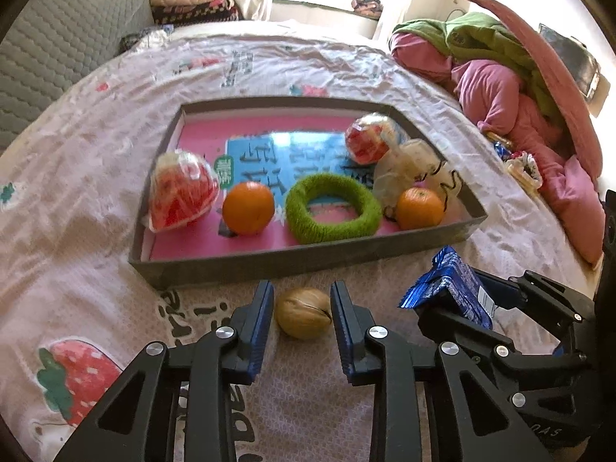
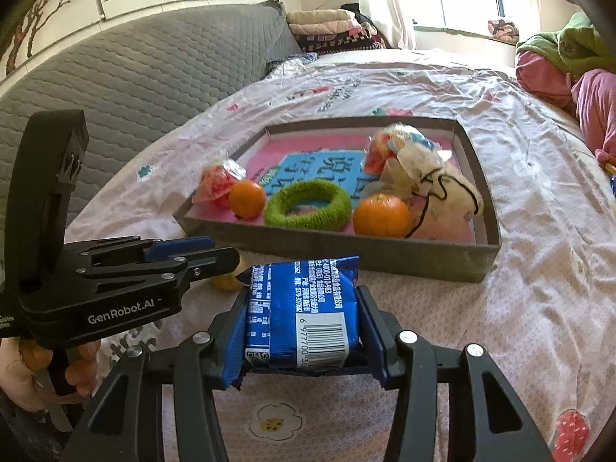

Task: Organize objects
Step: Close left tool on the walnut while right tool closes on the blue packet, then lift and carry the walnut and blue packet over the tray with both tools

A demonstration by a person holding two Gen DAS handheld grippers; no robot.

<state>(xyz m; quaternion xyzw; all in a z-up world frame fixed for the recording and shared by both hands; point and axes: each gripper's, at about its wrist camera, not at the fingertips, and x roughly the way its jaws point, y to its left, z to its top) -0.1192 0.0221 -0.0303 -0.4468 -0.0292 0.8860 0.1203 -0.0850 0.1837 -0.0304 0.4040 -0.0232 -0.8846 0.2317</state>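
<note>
A pink printed bedsheet (image 1: 96,161) lies open on every side of a shallow grey tray (image 1: 308,260) crowded along its near wall. Just outside that wall, the right gripper (image 2: 304,308) clamps a blue snack packet (image 2: 304,308); the left gripper (image 1: 302,319) brackets a walnut (image 1: 303,312), pads at its sides, contact unclear.

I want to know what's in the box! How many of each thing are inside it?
Oranges: 2
Red-filled bags: 2
Green ring: 1
Pale pouch: 1
Total in the box: 6
</note>
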